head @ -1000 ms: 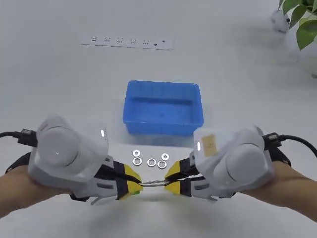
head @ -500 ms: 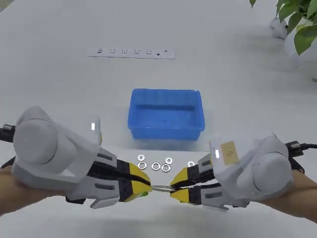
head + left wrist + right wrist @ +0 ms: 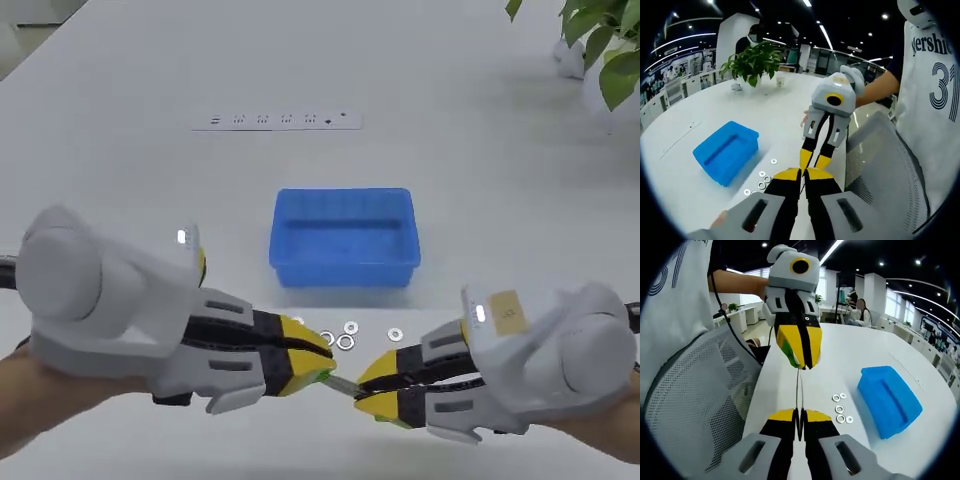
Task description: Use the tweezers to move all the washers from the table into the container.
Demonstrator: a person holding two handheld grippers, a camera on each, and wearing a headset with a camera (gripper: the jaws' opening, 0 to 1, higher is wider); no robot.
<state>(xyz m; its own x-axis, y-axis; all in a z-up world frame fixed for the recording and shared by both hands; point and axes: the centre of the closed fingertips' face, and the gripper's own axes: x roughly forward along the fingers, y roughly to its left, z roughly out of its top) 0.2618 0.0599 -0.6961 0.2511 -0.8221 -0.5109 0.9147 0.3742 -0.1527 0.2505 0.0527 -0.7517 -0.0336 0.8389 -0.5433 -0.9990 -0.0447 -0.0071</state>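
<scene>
The right hand-held gripper (image 3: pixel 362 388) has its jaws pressed together on one end of the tweezers (image 3: pixel 799 390). The thin metal arms run from there straight into the yellow jaws of the left hand-held gripper (image 3: pixel 322 368), which are also closed on them. The tool is therefore held at both ends, low over the near edge of the desk (image 3: pixel 480 180). Which hand-held gripper is meant to work it is not clear.

Just beyond the jaw tips, the washers (image 3: pixel 346 342) lie loose on the desk in a small cluster. One sits a little apart to the right, and the right gripper view shows five. Behind them, near but not touching, stands the blue container (image 3: pixel 345 262), and no washer can be seen on its floor.

By this evidence no washer has been moved yet. The tweezers have to settle in one grip, and then each washer has to be pinched, carried the short way to the container and dropped in.
</scene>
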